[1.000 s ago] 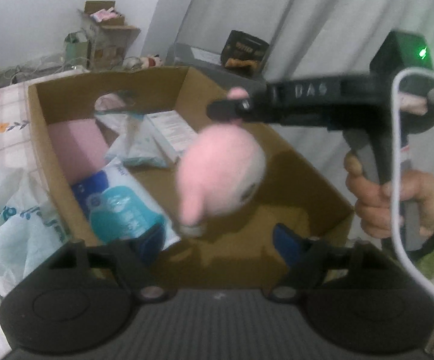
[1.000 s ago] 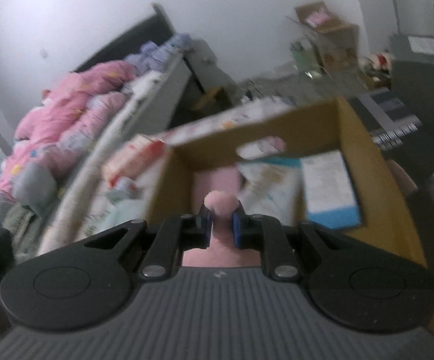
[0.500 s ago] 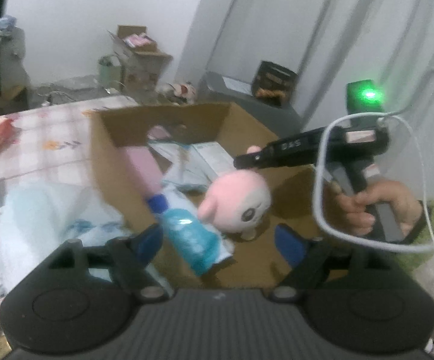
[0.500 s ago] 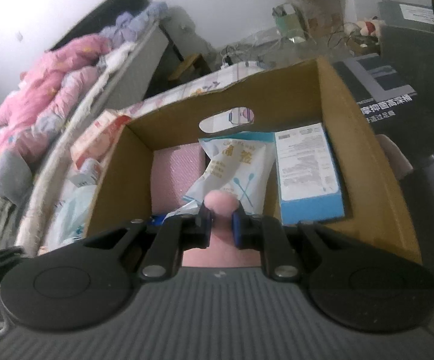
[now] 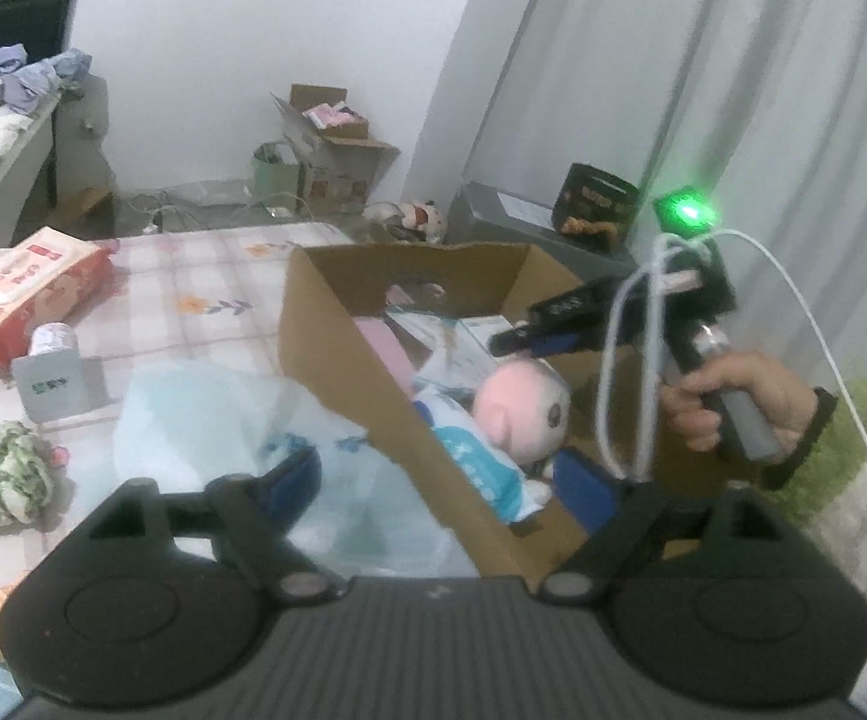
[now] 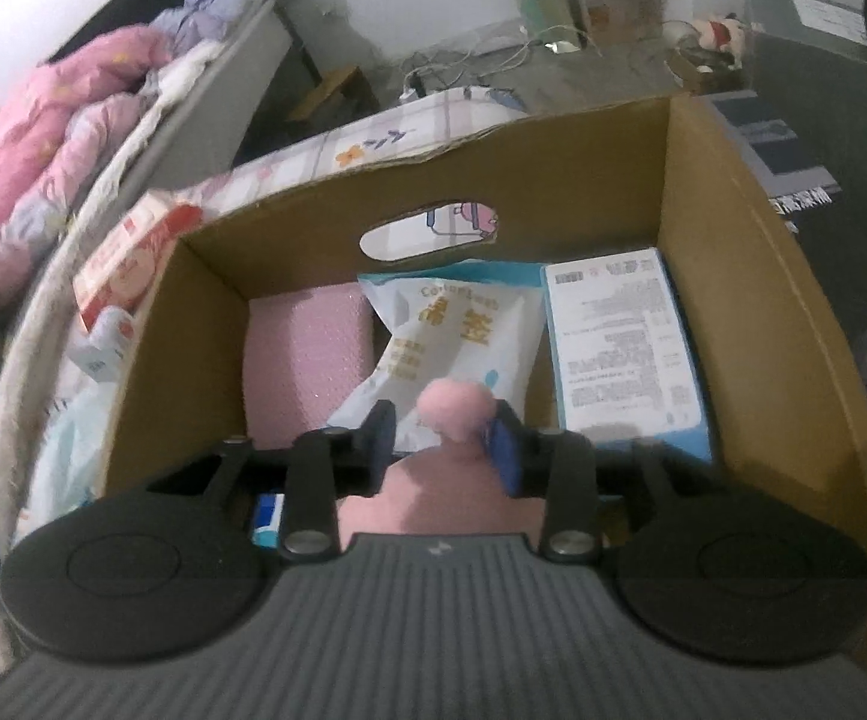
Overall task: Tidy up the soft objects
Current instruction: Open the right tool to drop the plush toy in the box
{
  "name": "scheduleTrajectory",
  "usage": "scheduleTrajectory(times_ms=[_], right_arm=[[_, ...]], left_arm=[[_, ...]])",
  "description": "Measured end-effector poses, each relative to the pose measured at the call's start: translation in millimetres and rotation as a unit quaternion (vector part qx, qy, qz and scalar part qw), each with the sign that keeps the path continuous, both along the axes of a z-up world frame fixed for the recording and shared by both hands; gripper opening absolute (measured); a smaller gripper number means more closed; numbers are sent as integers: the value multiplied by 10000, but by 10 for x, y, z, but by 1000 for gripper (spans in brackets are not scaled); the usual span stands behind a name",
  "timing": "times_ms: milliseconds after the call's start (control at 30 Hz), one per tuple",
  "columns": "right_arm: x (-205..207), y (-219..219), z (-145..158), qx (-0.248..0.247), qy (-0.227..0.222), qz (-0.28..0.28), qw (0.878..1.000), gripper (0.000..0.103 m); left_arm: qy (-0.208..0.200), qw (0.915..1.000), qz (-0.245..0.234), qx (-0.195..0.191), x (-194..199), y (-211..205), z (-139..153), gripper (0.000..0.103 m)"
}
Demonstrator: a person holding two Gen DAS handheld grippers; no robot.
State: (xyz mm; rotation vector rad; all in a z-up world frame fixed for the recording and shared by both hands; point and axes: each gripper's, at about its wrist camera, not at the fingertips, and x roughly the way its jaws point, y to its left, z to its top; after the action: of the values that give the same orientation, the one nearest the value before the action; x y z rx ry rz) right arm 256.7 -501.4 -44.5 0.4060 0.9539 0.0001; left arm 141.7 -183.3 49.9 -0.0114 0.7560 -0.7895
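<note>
With jaws just parted around the ear of the round pink plush toy [image 6: 454, 405], only the right pad touching it, right gripper [image 6: 442, 441] no longer clamps. Toy sits inside the brown cardboard box [image 5: 337, 354], near end, on a blue-and-white soft pack [image 5: 475, 456]. Could snag and lift out on withdrawal. Left gripper [image 5: 433, 483] wide open, empty.

1. The right gripper [image 6: 444, 433] has just been opening its jaws; the ear of the pink plush toy [image 5: 520, 408] sits loosely between them, no longer pinched.
2. The toy, earlier hanging above the cardboard box [image 5: 337, 360], now lies inside it.
3. The left gripper [image 5: 445, 480] has backed away toward 7 o'clock, its jaws a little wider.
</note>
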Motion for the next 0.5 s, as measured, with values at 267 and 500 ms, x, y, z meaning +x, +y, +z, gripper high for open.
scheduleTrajectory(times_ms=[267, 500], right_arm=[[-291, -40, 131, 139, -322, -394, 9986, 51], [-618, 99, 514, 219, -897, -519, 9944, 56]], left_arm=[[-28, 9993, 381, 59, -35, 431, -31, 92], [9, 9949, 976, 261, -179, 974, -154, 93]])
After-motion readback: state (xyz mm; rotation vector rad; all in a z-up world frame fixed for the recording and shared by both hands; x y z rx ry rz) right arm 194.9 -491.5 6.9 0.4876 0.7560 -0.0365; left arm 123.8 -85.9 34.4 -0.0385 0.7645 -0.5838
